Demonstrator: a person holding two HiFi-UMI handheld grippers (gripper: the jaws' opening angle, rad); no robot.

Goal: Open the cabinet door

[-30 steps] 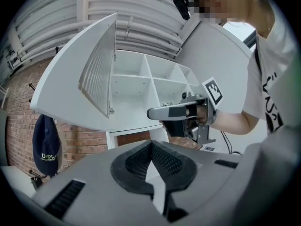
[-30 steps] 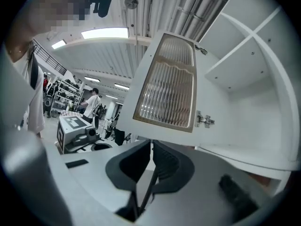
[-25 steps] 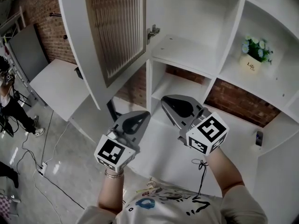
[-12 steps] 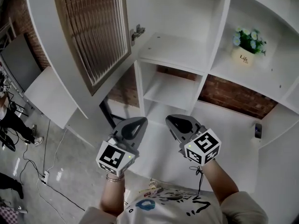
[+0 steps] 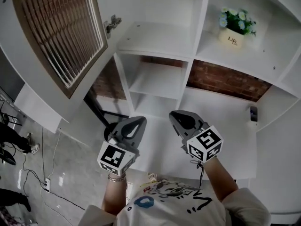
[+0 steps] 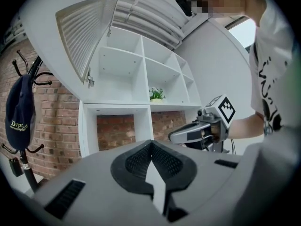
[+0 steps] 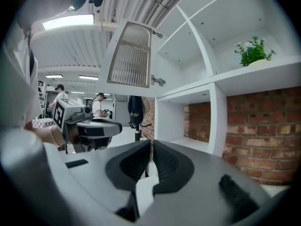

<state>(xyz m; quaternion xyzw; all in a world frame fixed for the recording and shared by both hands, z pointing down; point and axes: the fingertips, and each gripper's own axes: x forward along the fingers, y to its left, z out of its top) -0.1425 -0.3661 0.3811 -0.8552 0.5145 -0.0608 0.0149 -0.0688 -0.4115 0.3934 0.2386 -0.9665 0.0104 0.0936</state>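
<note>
The white cabinet door, with a ribbed glass panel, stands swung wide open at the upper left, hanging on its hinge. It also shows in the left gripper view as the cabinet door and in the right gripper view as the cabinet door. My left gripper and right gripper hang side by side, low in front of the shelves and well clear of the door. Both are shut with nothing between their jaws. In its own view the left gripper points level at the lower shelves, and so does the right gripper.
The open shelf unit holds a potted plant at the upper right and a small dark object on the low right ledge. A coat stand with a cap is left of the cabinet. People and cables are on the floor at left.
Both grippers have sunk and drawn back from the cabinet, still shut. The door now sits farther to the upper left of the head view.
</note>
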